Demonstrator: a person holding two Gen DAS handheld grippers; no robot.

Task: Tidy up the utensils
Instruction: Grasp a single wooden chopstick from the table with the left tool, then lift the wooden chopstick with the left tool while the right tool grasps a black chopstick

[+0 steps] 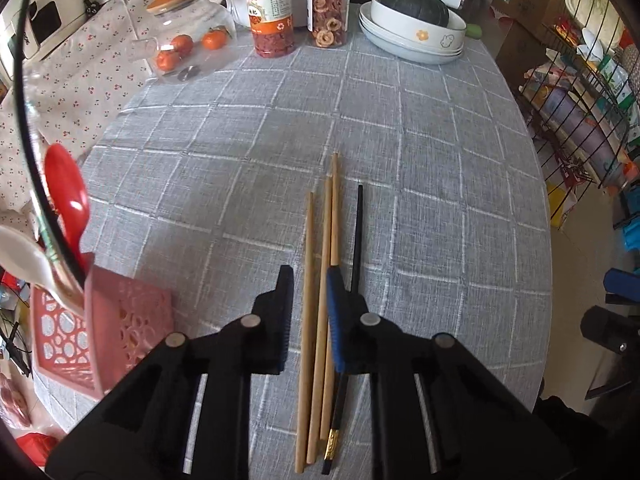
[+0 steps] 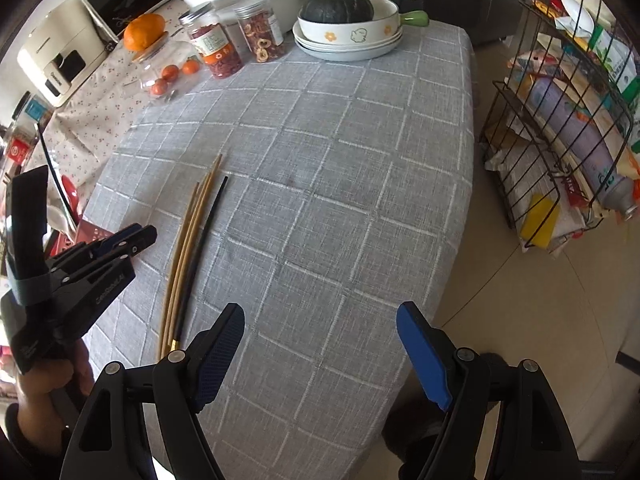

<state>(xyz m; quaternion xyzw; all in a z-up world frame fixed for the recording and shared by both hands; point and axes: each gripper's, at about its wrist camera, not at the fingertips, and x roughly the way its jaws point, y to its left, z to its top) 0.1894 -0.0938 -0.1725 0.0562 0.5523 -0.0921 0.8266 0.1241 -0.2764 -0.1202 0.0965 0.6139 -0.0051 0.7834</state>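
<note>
Three wooden chopsticks and one black chopstick lie side by side on the grey checked tablecloth. My left gripper is open, its fingers straddling the wooden chopsticks just above them. The pink utensil holder stands at the left with a red spoon and a white spoon in it. In the right wrist view the chopsticks lie left of centre, with the left gripper beside them. My right gripper is open and empty, near the table's front edge.
At the back stand a glass jar with oranges, two snack jars, and stacked dishes holding a dark squash. A wire rack with goods stands on the floor to the right of the table.
</note>
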